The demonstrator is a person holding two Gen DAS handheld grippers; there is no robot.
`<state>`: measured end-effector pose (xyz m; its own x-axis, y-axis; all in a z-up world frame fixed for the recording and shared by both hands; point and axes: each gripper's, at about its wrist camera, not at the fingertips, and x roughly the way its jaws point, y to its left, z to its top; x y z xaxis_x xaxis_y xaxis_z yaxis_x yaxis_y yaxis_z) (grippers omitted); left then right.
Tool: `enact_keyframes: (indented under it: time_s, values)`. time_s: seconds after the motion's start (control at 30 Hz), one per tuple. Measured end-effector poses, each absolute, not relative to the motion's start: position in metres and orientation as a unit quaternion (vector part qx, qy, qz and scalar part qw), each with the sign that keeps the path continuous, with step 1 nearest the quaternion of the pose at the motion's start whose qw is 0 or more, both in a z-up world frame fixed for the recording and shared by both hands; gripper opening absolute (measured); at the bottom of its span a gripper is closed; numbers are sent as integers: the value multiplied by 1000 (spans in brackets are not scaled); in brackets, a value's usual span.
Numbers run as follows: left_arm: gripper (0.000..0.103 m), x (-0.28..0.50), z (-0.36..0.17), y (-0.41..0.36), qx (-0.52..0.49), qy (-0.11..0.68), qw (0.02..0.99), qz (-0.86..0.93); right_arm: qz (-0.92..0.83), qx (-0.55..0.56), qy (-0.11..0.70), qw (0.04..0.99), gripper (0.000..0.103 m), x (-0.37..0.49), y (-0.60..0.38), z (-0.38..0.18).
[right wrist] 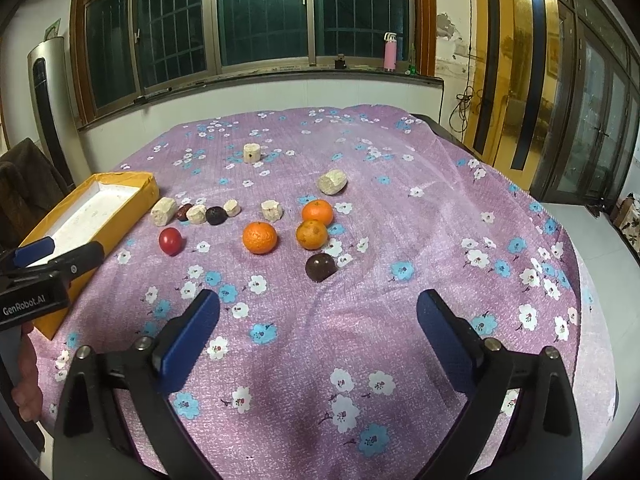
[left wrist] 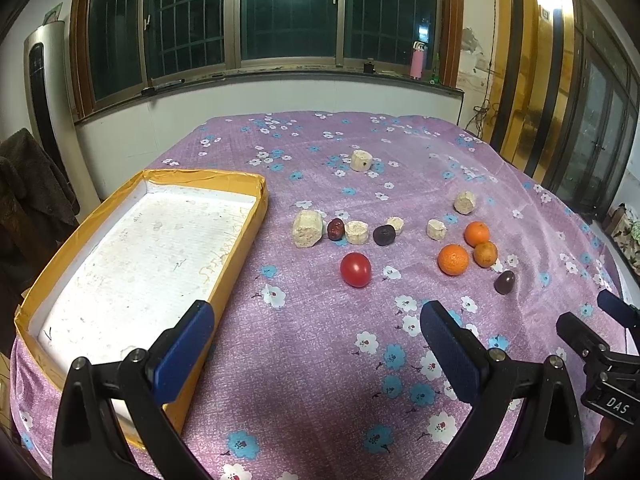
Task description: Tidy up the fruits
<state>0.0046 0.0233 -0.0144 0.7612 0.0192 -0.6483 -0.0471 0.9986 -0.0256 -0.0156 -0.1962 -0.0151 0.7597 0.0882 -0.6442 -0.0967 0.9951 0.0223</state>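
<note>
Across the left wrist view, a shallow yellow cardboard tray with a white liner (left wrist: 240,236) lies at the left on the purple flowered tablecloth (left wrist: 320,360), bare inside, which suits it as the place where the fruit is meant to be gathered. The left gripper (left wrist: 316,324) hangs above the cloth with its blue-padded jaws spread wide and nothing between them, its left finger over the tray's near corner. Ahead lie a small red tomato (left wrist: 355,269), three orange mandarins (left wrist: 453,259) in a tight cluster, dark wrinkled dates (left wrist: 384,235) and pale crumbly cylinders (left wrist: 307,229) that may be cut sugarcane or corn cob; I cannot tell which. All sit loose on the cloth, outside the tray.

From the right wrist view, the right gripper (right wrist: 318,310) is likewise wide apart and empty, aimed down at the cloth. A dark brown rounded fruit (right wrist: 320,267) lies just beyond its fingertips, with the mandarins (right wrist: 259,237) behind it, so this hand looks best placed for that side. The tray (right wrist: 132,200) sits far left, partly behind the other gripper, well apart from the cluster. No fruit has been sorted yet.
</note>
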Motion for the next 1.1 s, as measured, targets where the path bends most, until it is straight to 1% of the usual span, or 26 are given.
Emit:
enact_keyframes:
  time_s: [0.1, 0.23, 0.37, 0.43, 0.6, 0.7, 0.77, 0.8, 0.83, 0.9, 0.93, 1.0, 1.07, 1.1]
  values:
    - [103, 6, -17, 21, -17, 347, 937, 14, 51, -9, 349, 936, 94, -14, -198, -20]
    - [103, 9, -22, 20, -7, 352, 936, 10, 61, -7, 365, 929, 82, -5, -199, -27]
    - [100, 15, -28, 22, -6, 362, 932, 4, 69, -9, 387, 919, 74, 15, -197, -36]
    - [98, 19, -31, 21, -6, 369, 929, -2, 78, -11, 400, 913, 62, 28, -194, -42]
    - [95, 30, -37, 15, 1, 380, 925, -15, 82, -25, 423, 902, 55, 51, -190, -53]
    - [90, 41, -42, 12, 3, 389, 921, -20, 85, -29, 431, 898, 49, 63, -190, -57]
    - [86, 47, -45, 11, 2, 396, 918, -24, 86, -33, 437, 895, 48, 72, -189, -60]
    - [85, 51, -47, 11, 1, 401, 916, -25, 88, -34, 440, 893, 42, 75, -188, -61]
    - [84, 56, -49, 10, -1, 406, 914, -26, 88, -37, 445, 890, 32, 77, -188, -64]
    - [80, 64, -52, 9, -6, 413, 910, -28, 86, -33, 452, 887, 28, 80, -189, -66]
    - [77, 68, -54, 7, -8, 417, 908, -29, 86, -30, 449, 889, 22, 79, -191, -66]
    - [74, 77, -58, 4, -13, 428, 903, -31, 90, -21, 450, 888, 22, 79, -195, -66]
    - [68, 86, -62, 0, -14, 435, 900, -28, 92, -13, 450, 888, 21, 79, -198, -66]
    - [63, 90, -63, -1, -14, 437, 899, -24, 94, -11, 450, 888, 21, 79, -199, -66]
